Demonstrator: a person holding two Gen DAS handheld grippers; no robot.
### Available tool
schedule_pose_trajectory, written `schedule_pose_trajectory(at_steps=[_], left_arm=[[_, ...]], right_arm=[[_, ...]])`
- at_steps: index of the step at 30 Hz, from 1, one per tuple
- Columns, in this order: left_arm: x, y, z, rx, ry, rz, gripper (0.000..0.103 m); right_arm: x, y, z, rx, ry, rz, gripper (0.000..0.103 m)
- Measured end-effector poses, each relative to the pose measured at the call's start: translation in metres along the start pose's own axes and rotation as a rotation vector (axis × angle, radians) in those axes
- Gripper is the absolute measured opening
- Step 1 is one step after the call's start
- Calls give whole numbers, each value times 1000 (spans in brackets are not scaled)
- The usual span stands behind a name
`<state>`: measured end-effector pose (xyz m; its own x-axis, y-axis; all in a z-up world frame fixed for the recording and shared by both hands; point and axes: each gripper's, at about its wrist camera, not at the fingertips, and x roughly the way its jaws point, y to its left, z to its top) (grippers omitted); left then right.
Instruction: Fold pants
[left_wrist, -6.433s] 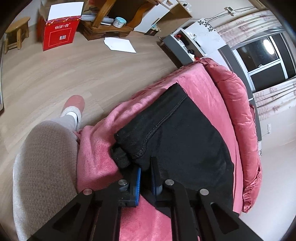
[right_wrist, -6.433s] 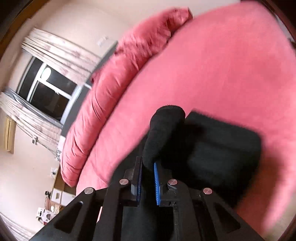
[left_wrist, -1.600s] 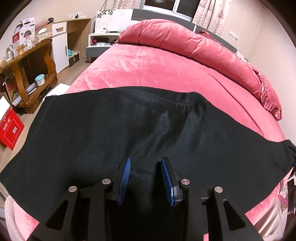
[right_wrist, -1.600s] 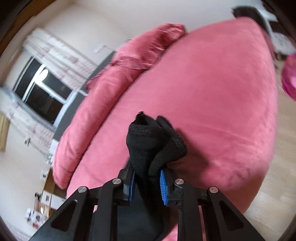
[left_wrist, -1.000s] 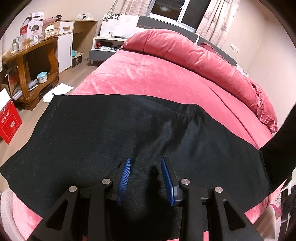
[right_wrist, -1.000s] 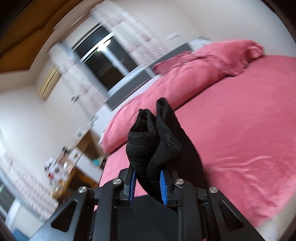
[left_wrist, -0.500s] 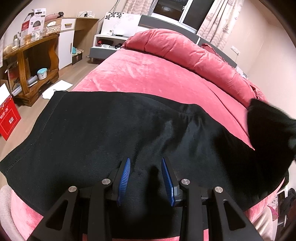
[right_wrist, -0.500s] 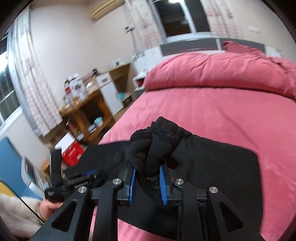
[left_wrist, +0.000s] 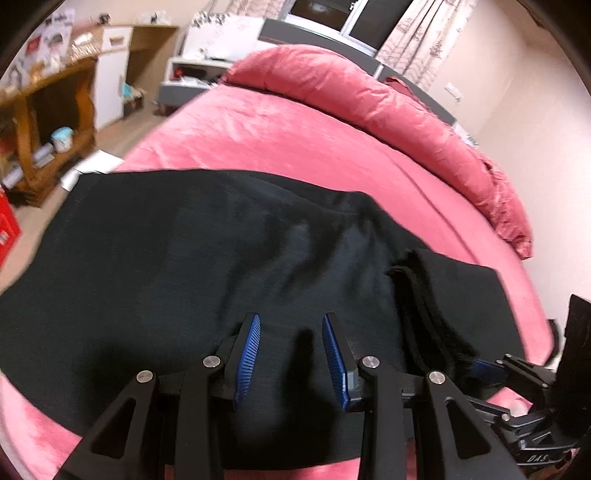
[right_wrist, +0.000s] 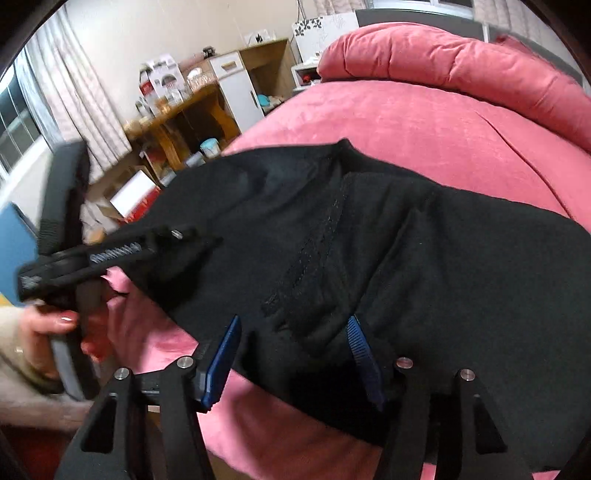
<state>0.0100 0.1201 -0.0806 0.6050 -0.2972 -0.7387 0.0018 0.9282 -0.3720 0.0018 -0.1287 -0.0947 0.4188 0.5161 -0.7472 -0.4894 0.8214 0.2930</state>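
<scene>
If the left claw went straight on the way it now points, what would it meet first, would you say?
Most likely the black pants. The left claw is open and low over the cloth spread on the pink bed, so it would probably touch fabric almost at once, though depth is uncertain.

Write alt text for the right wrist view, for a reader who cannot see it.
The open right gripper hovers over black pants spread on a pink bed, one end folded over the middle. At left, a hand holds the left gripper against the pants' edge.
</scene>
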Motion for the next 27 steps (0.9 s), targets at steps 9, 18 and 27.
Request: schedule_pose_trajectory(at_steps=[9,18,27], left_arm=[[31,-53,22,-59,113,-298,63],[76,-101,13,143,210,-168,20],[67,-76,9,112,173,-187,33]], right_arm=[[-77,-77,5,195,-302,-182,55],[-44,-159,-1,300,-187,-410,24],[-37,-193,-17,384,-194,-410,5]])
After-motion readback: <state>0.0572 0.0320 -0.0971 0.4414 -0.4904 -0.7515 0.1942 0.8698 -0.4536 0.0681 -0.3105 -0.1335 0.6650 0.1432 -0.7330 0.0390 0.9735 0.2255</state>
